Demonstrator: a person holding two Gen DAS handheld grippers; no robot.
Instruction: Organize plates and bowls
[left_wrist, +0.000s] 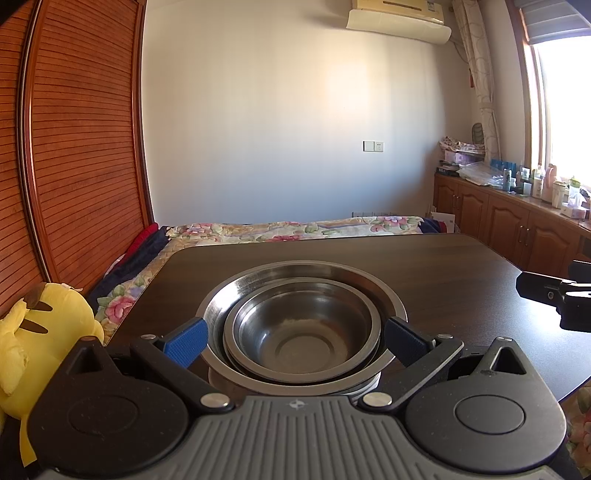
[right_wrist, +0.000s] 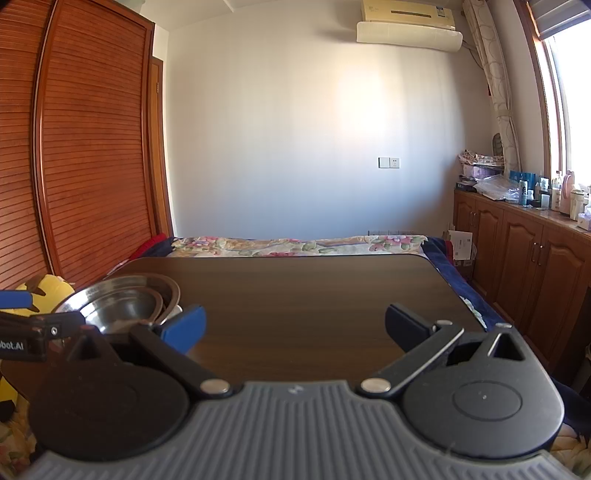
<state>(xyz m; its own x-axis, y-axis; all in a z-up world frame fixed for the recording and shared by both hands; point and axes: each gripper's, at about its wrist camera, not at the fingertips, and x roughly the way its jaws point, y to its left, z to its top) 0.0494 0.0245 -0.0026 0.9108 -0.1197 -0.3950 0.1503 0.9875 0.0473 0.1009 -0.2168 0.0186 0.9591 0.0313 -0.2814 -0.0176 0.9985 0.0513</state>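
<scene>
My left gripper (left_wrist: 297, 341) is spread wide, blue pads either side of the bowls (left_wrist: 301, 332), not touching them. The bowls sit nested, smaller inside larger, near the table's (left_wrist: 443, 266) front-left corner, close to its left edge. My right gripper (right_wrist: 295, 326) gapes wide too, holding nothing, bare dark wood ahead to the far edge. Bed (right_wrist: 295, 244) beyond, cabinets (right_wrist: 524, 251) right, yellow plush (left_wrist: 37, 332) left.

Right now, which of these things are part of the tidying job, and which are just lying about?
Part of the job:
- stack of metal bowls, nested on the table
- left gripper, open around the stack
- right gripper, open over bare table

Just lying about:
- yellow plush toy
- flowered bedspread
- bottles on the cabinet
- air conditioner
</scene>
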